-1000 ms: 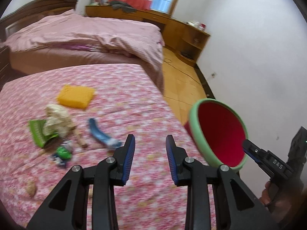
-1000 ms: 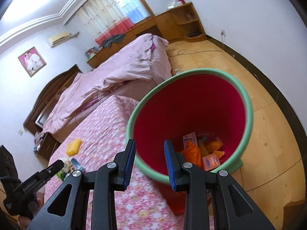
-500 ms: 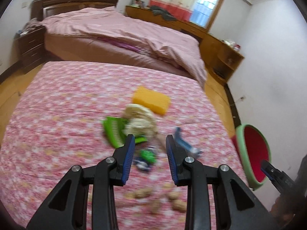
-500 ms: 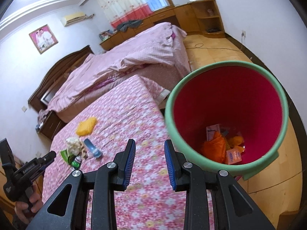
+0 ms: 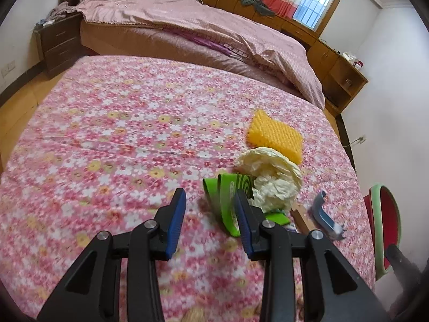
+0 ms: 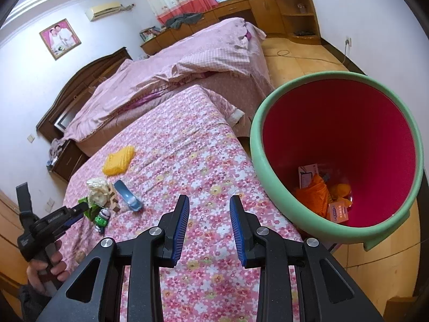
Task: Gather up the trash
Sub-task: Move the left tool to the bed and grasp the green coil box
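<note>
Trash lies on a table with a pink floral cloth (image 5: 112, 139): a green wrapper (image 5: 225, 201), a crumpled cream paper wad (image 5: 270, 177), a yellow sponge (image 5: 276, 136) and a blue-grey plastic piece (image 5: 321, 214). My left gripper (image 5: 210, 220) is open and empty, just above the cloth beside the green wrapper. The red bin with a green rim (image 6: 340, 161) stands off the table's right edge and holds orange scraps. My right gripper (image 6: 209, 228) is open and empty over the cloth, left of the bin. The trash pile (image 6: 107, 196) shows far left there.
A small green toy (image 6: 103, 216) and a wooden block piece (image 6: 114, 197) lie by the pile. A bed with a pink quilt (image 5: 214, 29) stands behind the table. Wooden cabinets (image 5: 337, 75) line the far wall. Wood floor (image 6: 300, 59) lies to the right.
My left gripper has swung left and come down close to the green wrapper. My right gripper has turned left, away from the bin's opening, over the cloth.
</note>
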The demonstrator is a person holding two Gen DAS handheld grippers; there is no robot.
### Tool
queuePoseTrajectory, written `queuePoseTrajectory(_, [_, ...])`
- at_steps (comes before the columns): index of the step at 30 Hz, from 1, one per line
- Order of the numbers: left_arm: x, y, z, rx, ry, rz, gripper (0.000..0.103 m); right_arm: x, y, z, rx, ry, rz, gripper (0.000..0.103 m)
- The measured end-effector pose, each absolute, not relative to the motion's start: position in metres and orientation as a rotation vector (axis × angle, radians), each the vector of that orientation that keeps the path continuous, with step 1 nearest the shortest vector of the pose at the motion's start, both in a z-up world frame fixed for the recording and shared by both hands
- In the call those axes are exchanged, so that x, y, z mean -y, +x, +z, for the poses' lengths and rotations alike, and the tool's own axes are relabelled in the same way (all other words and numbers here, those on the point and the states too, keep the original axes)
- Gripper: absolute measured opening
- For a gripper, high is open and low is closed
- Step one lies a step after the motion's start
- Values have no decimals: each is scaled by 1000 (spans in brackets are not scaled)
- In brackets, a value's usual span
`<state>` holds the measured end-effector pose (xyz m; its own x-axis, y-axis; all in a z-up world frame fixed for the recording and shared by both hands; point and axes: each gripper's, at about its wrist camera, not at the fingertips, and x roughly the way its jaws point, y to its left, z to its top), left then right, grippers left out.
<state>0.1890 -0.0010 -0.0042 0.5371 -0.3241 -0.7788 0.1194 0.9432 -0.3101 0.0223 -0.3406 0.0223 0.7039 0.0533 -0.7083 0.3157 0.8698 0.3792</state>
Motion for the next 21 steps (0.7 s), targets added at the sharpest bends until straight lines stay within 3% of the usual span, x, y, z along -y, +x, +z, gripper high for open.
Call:
queuePoseTrajectory(8, [8, 195, -11, -946, -262, -285, 35, 343, 31, 11, -811, 518, -149, 32])
queuePoseTrajectory(18, [4, 176, 2, -902, -352, -342, 1, 333, 31, 6, -828, 525, -119, 32])
queuePoseTrajectory(21, [1, 167, 13, -871, -351, -349, 0, 331, 29, 8, -824, 526, -112, 32])
